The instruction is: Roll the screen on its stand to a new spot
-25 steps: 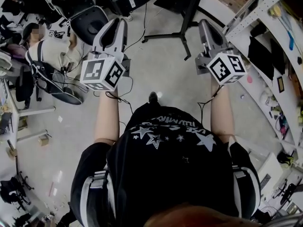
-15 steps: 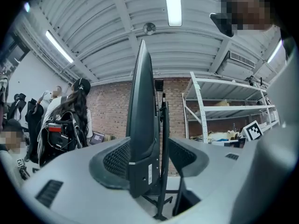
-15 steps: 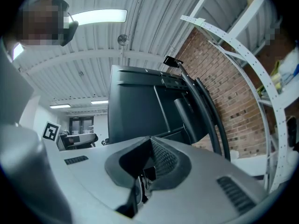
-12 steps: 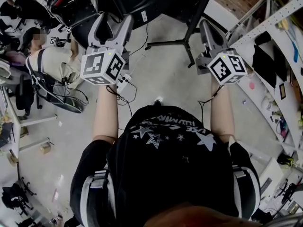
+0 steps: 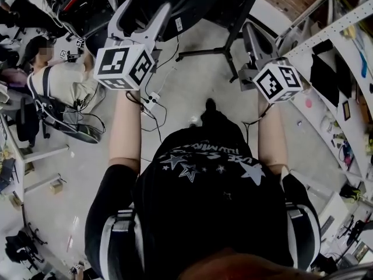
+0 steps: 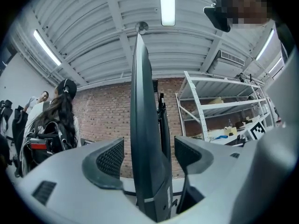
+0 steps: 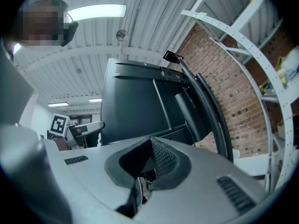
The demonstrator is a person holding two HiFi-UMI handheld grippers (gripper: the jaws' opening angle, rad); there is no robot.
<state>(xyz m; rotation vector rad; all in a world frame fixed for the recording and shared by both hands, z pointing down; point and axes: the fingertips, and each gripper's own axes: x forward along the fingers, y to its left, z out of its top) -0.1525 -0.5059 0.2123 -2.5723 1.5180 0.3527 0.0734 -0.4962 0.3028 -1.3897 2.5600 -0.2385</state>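
Between the wide-open jaws of the left gripper (image 6: 148, 158), which have just been opening, stands the thin edge of the big black flat screen (image 6: 142, 101), touching neither pad. The right gripper (image 7: 148, 164) has its jaws closed together and faces the screen's back, near the black metal stand (image 5: 236, 28).

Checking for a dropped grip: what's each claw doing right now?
Left claw: open, has just been opening; the edge of the screen stands between its jaws, untouched.
Right claw: closed, holding nothing.
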